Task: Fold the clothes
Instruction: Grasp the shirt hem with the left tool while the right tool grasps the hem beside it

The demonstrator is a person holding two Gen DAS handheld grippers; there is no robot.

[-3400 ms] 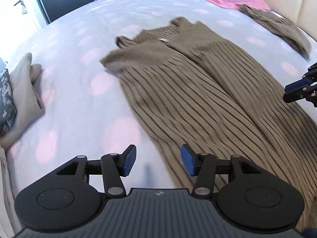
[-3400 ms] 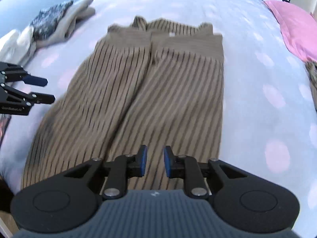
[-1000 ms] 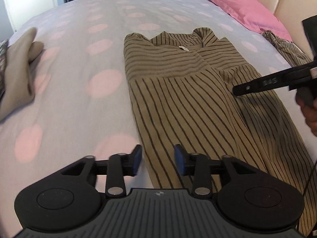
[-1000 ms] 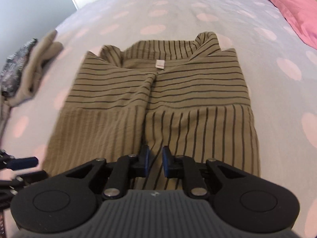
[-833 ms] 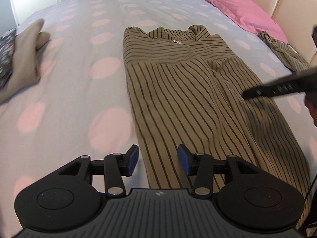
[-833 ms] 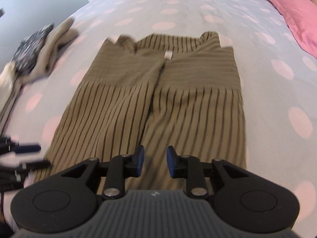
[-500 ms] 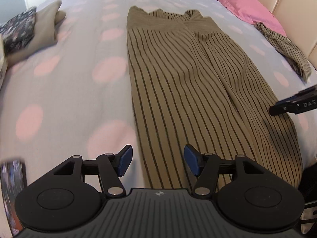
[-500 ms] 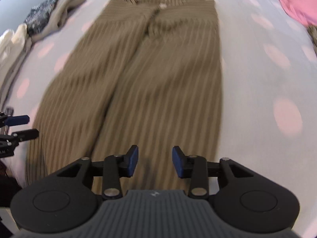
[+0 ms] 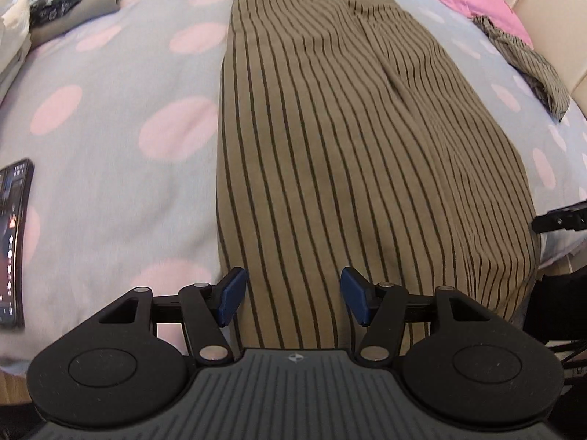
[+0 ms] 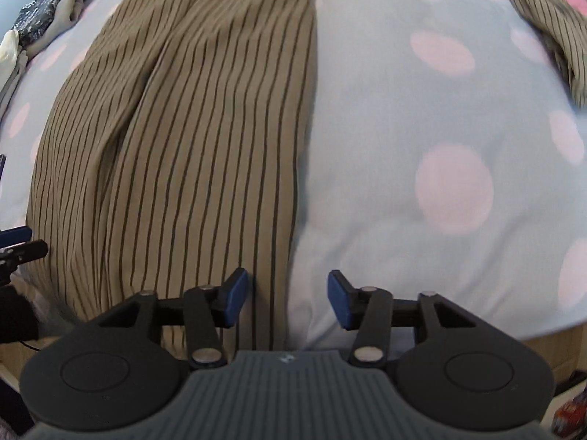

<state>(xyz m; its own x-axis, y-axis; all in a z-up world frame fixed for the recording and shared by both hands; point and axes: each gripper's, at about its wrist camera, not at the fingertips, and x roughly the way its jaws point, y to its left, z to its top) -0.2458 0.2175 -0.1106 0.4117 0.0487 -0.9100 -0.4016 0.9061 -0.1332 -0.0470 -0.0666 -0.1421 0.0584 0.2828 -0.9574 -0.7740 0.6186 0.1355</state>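
Here both tongs wide, empty, over trousers (image 9: 348, 139).

Pink-dotted pale-blue bedspread (image 9: 110, 168) — cream padded headboard (image 9: 543, 11)

Both grippers have drawn back to the striped garment's (image 9: 330, 139) near hem, their jaws now spread wider.

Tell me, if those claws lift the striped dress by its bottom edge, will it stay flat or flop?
Probably flop: the dress already drapes limply over the bed edge. It looks thin and light, so both open grippers should lift it easily, though it may sag between them.
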